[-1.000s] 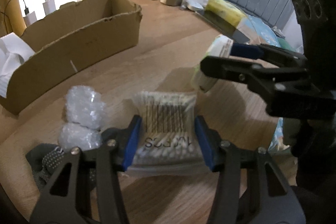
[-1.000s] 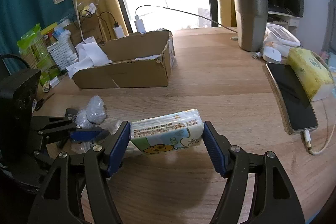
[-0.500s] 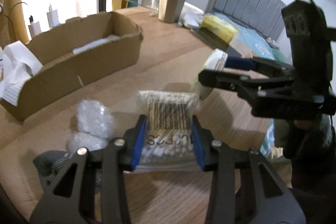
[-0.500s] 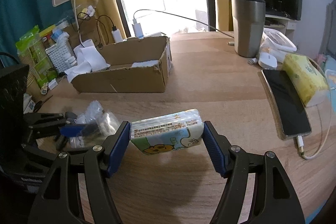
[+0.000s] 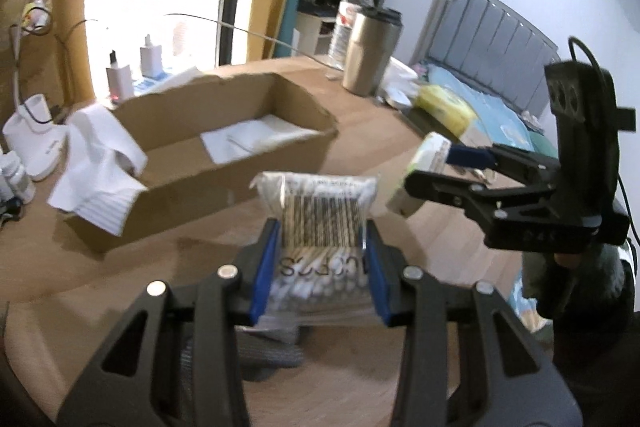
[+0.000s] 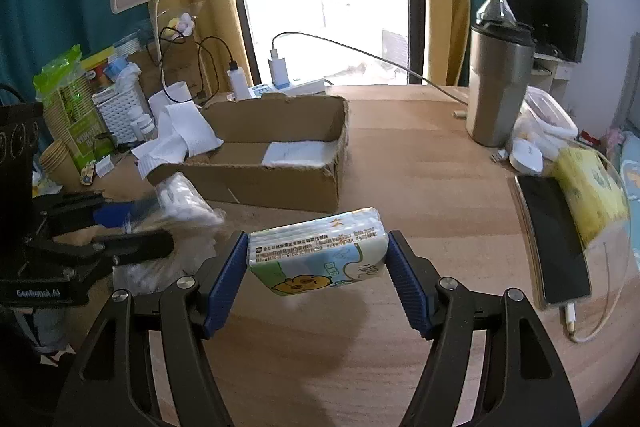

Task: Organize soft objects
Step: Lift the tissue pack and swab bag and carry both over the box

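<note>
Both grippers are loaded, and both packs are off the worktop (image 6: 420,163).

Left gripper (image 5: 320,267): fingers narrow, blue pads pressing the two sides of a clear bag of cotton swabs (image 5: 324,223). The grip sits at the lower half of the bag, so the upper half stands free above the fingers. Judgement: a side pinch suits a thin, slippery bag, since the swab bundle inside gives the pads something firm to bear on.

Right gripper (image 6: 318,267): fingers set wide, clamped on the short ends of a tissue pack (image 6: 320,251). The pack is tilted, one long edge up. Judgement: end-to-end hold keeps the soft pack from folding.

Cardboard box (image 6: 280,163) lies ahead of both grippers, open top, with white paper on its floor; probably the destination. Both packs are short of it, not yet over the opening.

Writing:
- Swab bag: a dark barcode-like pattern; large print reads upside down, partly legible, something like "PCS".
- Tissue pack: rows of small Chinese print on a label strip, a yellow cartoon animal beneath.
- Left gripper body, seen from the right wrist view: "GenRobot.AI".

Steel tumbler (image 6: 498,87) and phone (image 6: 556,239) stand well clear to the right.
</note>
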Demonstrator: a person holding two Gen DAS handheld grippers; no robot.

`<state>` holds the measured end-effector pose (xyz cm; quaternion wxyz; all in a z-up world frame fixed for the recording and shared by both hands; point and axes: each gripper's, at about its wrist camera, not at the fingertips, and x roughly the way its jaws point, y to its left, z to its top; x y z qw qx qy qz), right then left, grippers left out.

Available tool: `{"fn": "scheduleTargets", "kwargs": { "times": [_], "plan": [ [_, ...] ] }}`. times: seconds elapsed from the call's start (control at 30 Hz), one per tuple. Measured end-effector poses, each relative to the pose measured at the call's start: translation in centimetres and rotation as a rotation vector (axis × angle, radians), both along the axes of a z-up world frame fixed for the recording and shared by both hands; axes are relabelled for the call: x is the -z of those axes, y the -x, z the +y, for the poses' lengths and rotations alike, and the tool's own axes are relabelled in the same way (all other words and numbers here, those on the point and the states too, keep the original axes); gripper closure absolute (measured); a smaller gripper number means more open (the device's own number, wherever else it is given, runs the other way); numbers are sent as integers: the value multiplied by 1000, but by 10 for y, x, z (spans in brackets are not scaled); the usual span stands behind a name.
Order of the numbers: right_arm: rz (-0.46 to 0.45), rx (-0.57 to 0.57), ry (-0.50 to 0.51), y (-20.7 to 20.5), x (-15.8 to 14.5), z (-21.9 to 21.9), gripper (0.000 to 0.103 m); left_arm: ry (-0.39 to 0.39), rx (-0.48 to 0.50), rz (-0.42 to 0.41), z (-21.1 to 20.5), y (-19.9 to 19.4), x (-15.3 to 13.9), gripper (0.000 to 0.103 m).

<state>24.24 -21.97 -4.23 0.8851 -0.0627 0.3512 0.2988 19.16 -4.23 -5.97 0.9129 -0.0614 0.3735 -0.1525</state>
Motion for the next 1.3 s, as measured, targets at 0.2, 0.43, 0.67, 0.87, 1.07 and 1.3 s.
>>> {"fn": "scheduleTargets", "kwargs": {
  "times": [0.2, 0.43, 0.67, 0.87, 1.07, 1.3],
  "plan": [
    [-11, -34, 16, -5, -7, 19, 31, 28, -49, -10, 28, -5, 0, 61],
    [-24, -62, 11, -14, -12, 36, 31, 40, -97, -31, 48, -5, -7, 61],
    [-35, -89, -10, -25, -17, 48, 31, 29, -154, -47, 67, -13, -14, 61],
    [-52, -95, -28, -37, -24, 50, 31, 27, -189, -43, 75, -25, -12, 61],
    [-63, -105, -51, -46, -26, 54, 31, 14, -197, -56, 77, -37, -14, 61],
    [-52, -112, -55, -57, -22, 61, 31, 13, -202, -62, 81, -50, -14, 60]
  ]
}}
